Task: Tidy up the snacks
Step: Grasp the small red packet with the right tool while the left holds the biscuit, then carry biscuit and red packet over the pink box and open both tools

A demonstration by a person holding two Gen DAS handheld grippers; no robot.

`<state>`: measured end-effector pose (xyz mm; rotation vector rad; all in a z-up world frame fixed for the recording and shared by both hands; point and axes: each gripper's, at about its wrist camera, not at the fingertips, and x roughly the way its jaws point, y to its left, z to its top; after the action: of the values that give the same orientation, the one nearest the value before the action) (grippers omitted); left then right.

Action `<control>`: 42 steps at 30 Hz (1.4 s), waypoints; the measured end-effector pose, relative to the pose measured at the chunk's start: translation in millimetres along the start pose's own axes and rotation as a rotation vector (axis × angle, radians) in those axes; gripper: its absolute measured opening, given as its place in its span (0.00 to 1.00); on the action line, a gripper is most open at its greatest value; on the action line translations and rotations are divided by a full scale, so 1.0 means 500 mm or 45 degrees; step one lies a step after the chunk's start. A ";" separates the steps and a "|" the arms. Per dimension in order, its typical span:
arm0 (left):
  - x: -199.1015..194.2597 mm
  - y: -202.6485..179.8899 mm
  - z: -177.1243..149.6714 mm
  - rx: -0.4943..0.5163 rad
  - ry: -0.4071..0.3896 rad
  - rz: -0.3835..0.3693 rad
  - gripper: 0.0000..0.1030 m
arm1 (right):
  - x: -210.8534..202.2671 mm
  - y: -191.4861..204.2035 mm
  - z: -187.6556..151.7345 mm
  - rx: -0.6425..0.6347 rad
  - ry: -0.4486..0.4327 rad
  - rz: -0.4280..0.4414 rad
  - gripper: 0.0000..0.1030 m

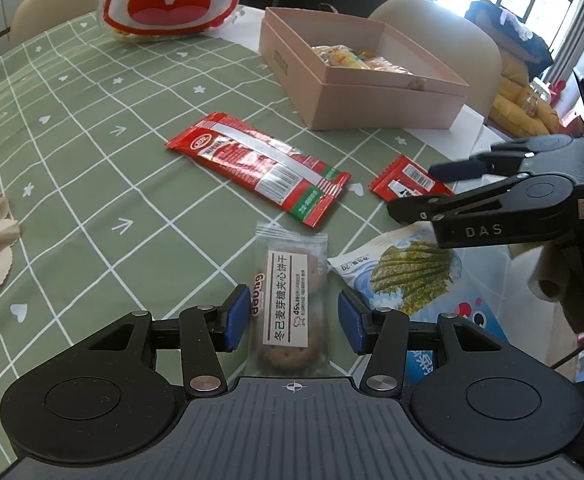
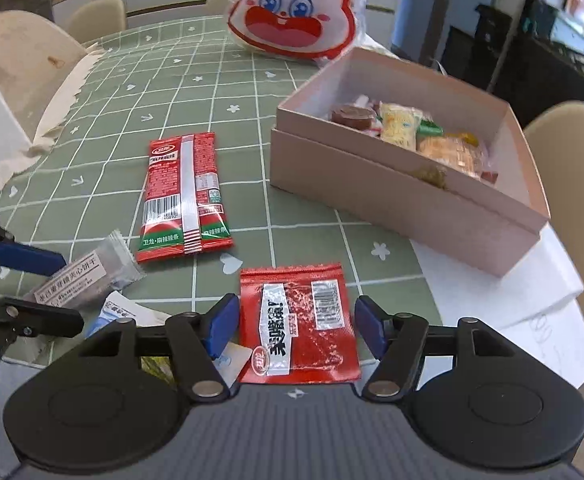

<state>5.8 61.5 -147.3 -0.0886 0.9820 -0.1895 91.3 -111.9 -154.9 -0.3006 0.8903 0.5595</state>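
On the green grid-patterned tablecloth (image 1: 92,168), starting at the left, the left gripper (image 1: 294,318) stands wide open astride the clear-wrapped sandwich biscuit packet with a white label (image 1: 290,300), its blue pads (image 1: 238,316) apart from the film on both sides; that packet looks light, its wrapper thin and slippery, and the biscuits inside probably brittle, so a gentle squeeze across the middle of its narrow width seems wisest; just right of it, nearly touching, lies the blue-and-white seaweed snack pouch (image 1: 404,272), whose edge could be caught by the right-hand pad; beyond sits the long red spicy-strip packet with a silver seam (image 2: 184,196), flat, floppy and well clear; further right the right gripper (image 2: 296,328) is also open, straddling the small square red foil sachet (image 2: 298,324) without pressing it; the sachet is thin, limp and glossy, so it is likely to sag and needs a pinch across its middle; the open pink cardboard box (image 2: 392,196), already part-filled with snacks, stands beyond at the right, its raised wall to be cleared; the rabbit-faced red-and-white bag (image 2: 292,8) behind obstructs nothing.
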 end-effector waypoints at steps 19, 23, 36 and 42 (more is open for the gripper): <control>0.006 -0.040 -0.019 0.168 -0.034 0.106 0.52 | -0.110 -0.060 -0.093 0.239 0.012 -0.050 0.49; 0.002 -0.038 -0.028 0.150 -0.080 0.137 0.45 | -0.111 -0.050 -0.118 0.206 0.024 -0.042 0.56; -0.025 -0.025 -0.030 0.026 -0.127 0.073 0.38 | -0.117 -0.065 -0.114 0.215 -0.016 -0.027 0.40; -0.097 -0.050 0.014 0.054 -0.266 0.013 0.38 | -0.165 -0.105 -0.085 0.273 -0.116 -0.040 0.36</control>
<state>-17.6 46.7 -99.8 -0.0632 0.7697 -0.1878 52.8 -201.9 -113.4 -0.0938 0.8474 0.4411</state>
